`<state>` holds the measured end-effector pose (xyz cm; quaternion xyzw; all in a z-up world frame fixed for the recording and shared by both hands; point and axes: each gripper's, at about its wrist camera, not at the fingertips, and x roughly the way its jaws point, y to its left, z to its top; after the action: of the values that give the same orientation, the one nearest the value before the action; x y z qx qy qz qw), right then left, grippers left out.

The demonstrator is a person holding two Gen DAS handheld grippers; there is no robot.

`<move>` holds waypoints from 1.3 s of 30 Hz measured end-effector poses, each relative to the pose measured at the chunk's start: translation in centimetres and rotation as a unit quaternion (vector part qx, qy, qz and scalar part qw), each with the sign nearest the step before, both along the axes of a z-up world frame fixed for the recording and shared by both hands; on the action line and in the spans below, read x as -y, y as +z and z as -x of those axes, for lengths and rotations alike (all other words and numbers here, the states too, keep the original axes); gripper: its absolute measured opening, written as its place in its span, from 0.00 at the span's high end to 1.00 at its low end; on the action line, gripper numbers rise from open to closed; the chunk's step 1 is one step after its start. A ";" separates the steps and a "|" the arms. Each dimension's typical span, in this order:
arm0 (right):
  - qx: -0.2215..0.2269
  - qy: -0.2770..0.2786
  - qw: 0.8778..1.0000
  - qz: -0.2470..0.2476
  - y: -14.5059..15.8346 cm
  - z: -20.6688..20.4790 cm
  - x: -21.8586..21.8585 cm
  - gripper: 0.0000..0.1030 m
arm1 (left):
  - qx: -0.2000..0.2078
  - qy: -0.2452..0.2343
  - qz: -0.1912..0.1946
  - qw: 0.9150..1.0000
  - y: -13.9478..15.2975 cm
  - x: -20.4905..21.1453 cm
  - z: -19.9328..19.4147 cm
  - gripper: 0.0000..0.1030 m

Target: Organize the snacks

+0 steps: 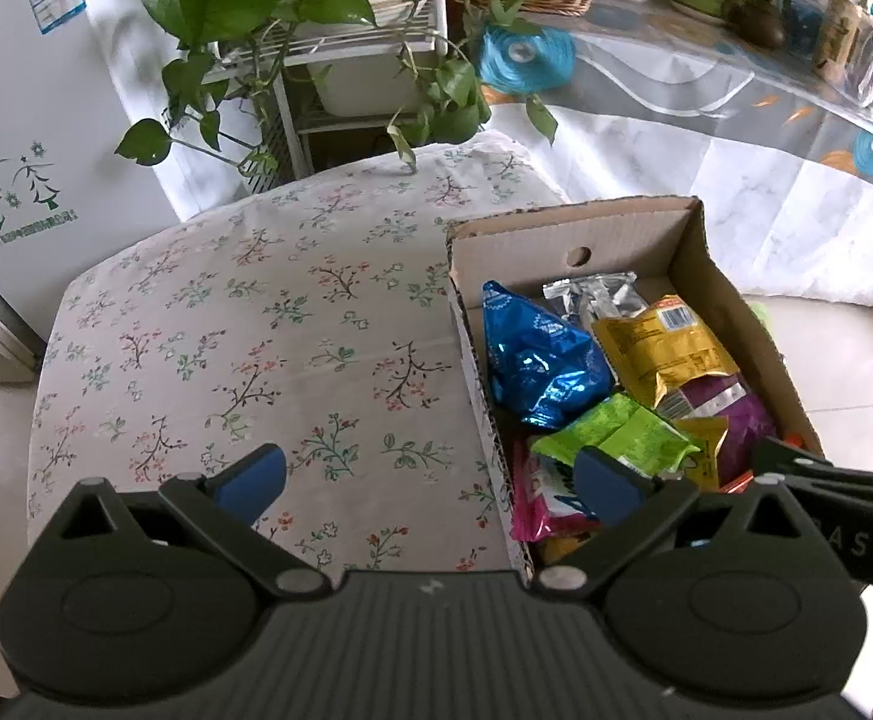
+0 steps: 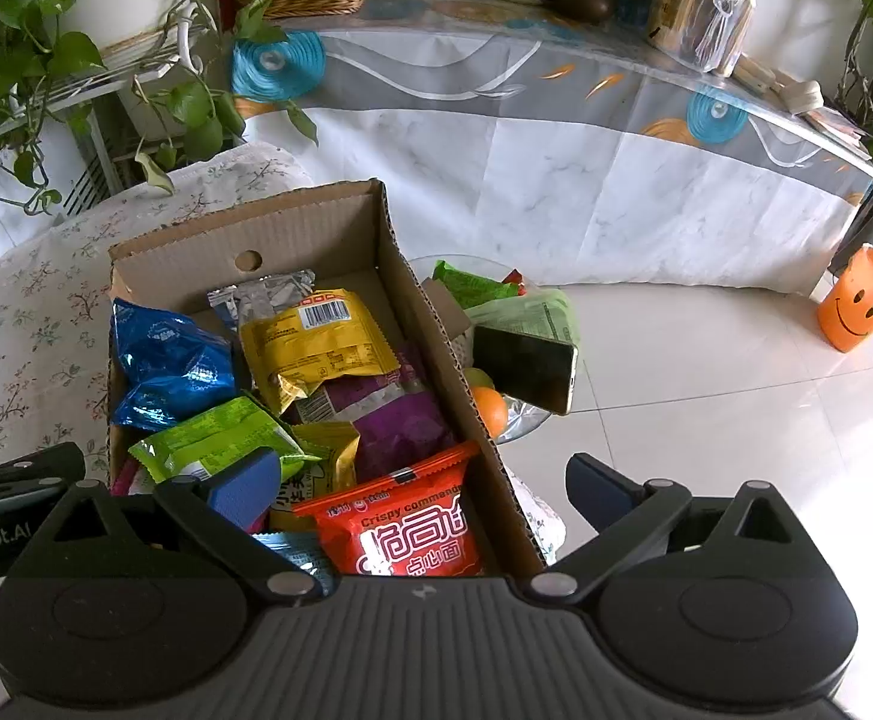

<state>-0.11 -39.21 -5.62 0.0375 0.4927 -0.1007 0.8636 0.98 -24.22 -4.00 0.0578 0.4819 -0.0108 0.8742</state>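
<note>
Both tools, left tool (image 1: 430, 483) and right tool (image 2: 424, 489), hang spread apart and empty over the snack-filled cardboard box (image 2: 316, 222); looks mostly sorted, next probably grab a stray packet.

One cardboard box (image 2: 388, 252), one phone (image 2: 523, 369), one orange (image 2: 490, 411)

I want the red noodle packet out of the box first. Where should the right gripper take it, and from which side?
Judging from the right wrist view, grip the red noodle packet by its crimped top seam: that flat edge is raised and bare. Come from above with the open right gripper, fingers across the seam; the cardboard box wall blocks a sideways approach.
</note>
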 end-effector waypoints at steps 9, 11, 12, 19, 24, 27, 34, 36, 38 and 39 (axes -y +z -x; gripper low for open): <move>-0.003 0.002 1.000 0.004 -0.1 -0.1 0.0 0.00 | -0.001 -0.010 -0.002 1.000 0.0 0.1 0.0 0.02; -0.004 0.001 1.000 0.005 -0.1 -0.2 -0.1 0.00 | -0.002 -0.010 -0.002 1.000 0.0 0.1 -0.1 0.02; -0.005 0.001 1.000 0.005 -0.2 -0.2 -0.1 0.00 | -0.003 -0.011 -0.002 1.000 0.0 0.1 -0.1 0.02; -0.008 0.001 1.000 0.005 -0.3 -0.3 -0.1 0.00 | -0.006 -0.013 0.000 1.000 -0.2 0.1 -0.1 0.02; -0.011 0.006 1.000 0.008 -0.4 -0.5 -0.5 0.00 | -0.004 -0.019 -0.009 1.000 -0.3 -0.1 -0.2 0.02; -0.012 0.011 1.000 0.010 -0.4 -0.5 -0.9 0.00 | -0.003 -0.023 -0.012 1.000 -0.4 -0.4 -0.2 0.02; -0.016 0.020 1.000 0.018 -0.3 -0.9 -1.9 0.00 | -0.006 -0.029 -0.019 0.999 -0.5 -1.2 -0.3 0.02; -0.017 0.022 0.999 0.018 -0.3 -1.0 -2.2 0.00 | -0.006 -0.032 -0.021 0.999 -0.5 -1.5 -0.4 0.02; -0.018 0.026 0.999 0.021 -0.3 -1.1 -2.6 0.00 | -0.006 -0.033 -0.025 0.999 -0.6 -1.8 -0.4 0.02; -0.019 0.029 0.999 0.023 -0.4 -1.2 -2.9 0.00 | -0.006 -0.033 -0.026 0.999 -0.6 -2.0 -0.4 0.02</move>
<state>1.10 -36.33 -5.97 0.0017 0.5073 -0.0877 0.8573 1.36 -22.22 -4.61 0.0958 0.4852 -0.0272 0.8687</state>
